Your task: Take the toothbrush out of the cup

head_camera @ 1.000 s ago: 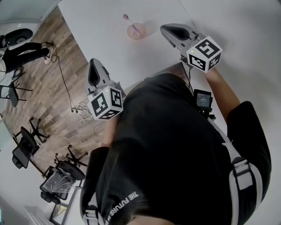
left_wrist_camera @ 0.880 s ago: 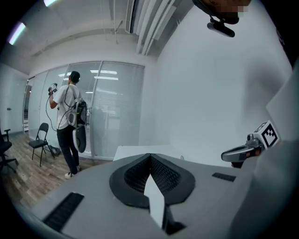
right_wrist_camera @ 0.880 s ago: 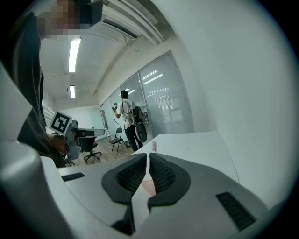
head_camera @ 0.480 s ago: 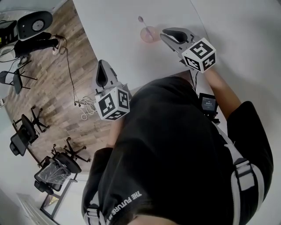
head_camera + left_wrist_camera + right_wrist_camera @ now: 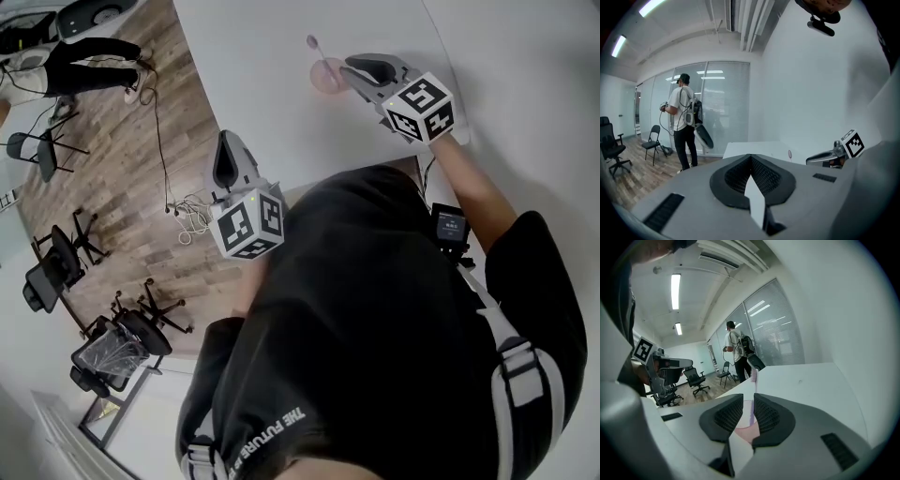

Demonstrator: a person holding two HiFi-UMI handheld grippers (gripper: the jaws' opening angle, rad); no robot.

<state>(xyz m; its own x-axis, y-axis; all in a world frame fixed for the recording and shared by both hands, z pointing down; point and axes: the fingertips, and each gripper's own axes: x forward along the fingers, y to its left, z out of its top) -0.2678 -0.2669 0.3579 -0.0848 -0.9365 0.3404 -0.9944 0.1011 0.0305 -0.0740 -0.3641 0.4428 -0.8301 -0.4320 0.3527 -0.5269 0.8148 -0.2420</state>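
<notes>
Right gripper (image 5: 354, 67) was held low over the white table (image 5: 246, 84), its jaws parted by a narrow gap and gripping nothing. In the right gripper view, the right gripper (image 5: 748, 401) looked straight at the pink cup (image 5: 742, 431), which filled the lower part of the gap. The toothbrush (image 5: 753, 378) stood upright in the cup, lined up with the gap, its bristled head rising above the jaw tips. The handle showed inside the gap with a little space either side; contact with the pads could not be confirmed. From the head view the cup (image 5: 327, 77) sat on the table just beside the right jaw tips, on their far-left side. There the toothbrush (image 5: 315, 52) leaned out of the cup, away from the gripper. Left gripper (image 5: 228, 142) was held well apart from the cup, near the table's edge and above the wooden floor (image 5: 112, 178). In its own view the left gripper (image 5: 751, 157) had its jaws pressed together, nothing between them. A standing person (image 5: 685, 123) was seen by the glass wall in the background.
</notes>
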